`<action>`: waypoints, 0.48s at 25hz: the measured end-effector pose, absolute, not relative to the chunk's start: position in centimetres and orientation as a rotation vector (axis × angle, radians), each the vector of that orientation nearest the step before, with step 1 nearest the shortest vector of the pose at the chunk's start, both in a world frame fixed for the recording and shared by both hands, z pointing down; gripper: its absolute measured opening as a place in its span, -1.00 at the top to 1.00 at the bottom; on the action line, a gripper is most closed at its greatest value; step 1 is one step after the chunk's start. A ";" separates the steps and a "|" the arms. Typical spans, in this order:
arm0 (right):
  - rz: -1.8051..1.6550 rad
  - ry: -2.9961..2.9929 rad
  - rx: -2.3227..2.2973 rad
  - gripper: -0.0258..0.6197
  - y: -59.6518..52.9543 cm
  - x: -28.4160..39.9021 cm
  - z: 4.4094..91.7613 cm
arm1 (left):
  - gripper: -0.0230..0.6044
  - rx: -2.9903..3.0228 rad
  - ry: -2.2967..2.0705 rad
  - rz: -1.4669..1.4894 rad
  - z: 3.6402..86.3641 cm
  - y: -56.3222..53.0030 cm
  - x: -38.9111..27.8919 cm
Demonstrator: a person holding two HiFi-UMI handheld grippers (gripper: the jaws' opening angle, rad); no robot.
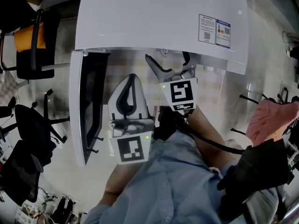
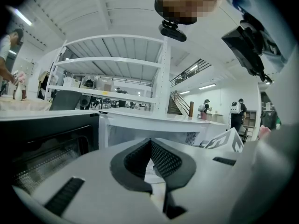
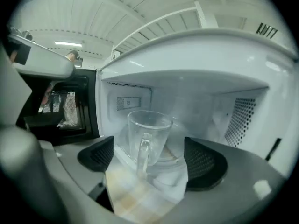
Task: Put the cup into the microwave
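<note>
Right gripper (image 3: 150, 158): jaws wide apart, pads clear of the glass cup (image 3: 148, 134), which stands upright inside the microwave (image 3: 243, 64) with its handle toward the camera. The cup is judged rigid, smooth, brittle and of modest weight; it is best taken across the body above the handle with a gentle squeeze. Left gripper (image 2: 150, 146): jaws together, empty, beside the open door (image 1: 88, 106). The cup's base is hard to make out through clear glass. In the head view the microwave's top hides the cavity.
</note>
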State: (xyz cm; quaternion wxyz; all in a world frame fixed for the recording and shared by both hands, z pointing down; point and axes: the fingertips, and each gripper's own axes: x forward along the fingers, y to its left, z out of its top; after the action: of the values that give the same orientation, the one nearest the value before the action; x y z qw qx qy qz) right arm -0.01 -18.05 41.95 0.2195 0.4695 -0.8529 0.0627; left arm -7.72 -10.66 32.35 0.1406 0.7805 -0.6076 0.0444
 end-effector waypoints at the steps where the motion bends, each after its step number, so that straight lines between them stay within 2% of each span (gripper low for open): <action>1: 0.179 -2.364 1.303 -0.43 -17.4 0.3 41.7 | 0.91 2.256 -1.755 0.130 32.2 -10.4 -7.5; 10: 0.326 -2.410 1.351 -0.40 -11.2 2.9 39.1 | 0.91 2.280 -1.785 0.131 31.2 -9.4 -6.2; 11: 0.326 -2.405 1.362 -0.26 -10.8 3.1 39.0 | 0.91 2.286 -1.782 0.134 31.1 -9.3 -6.0; 12: 0.317 -2.397 1.373 -0.02 -10.5 3.2 38.8 | 0.91 2.292 -1.777 0.139 31.1 -9.3 -5.7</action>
State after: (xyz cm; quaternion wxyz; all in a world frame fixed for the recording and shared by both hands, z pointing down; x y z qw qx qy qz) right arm 3.24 -10.50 38.82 0.1794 0.4859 -0.8480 0.1121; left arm -5.72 -9.31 31.13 0.1187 0.7838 -0.6077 0.0474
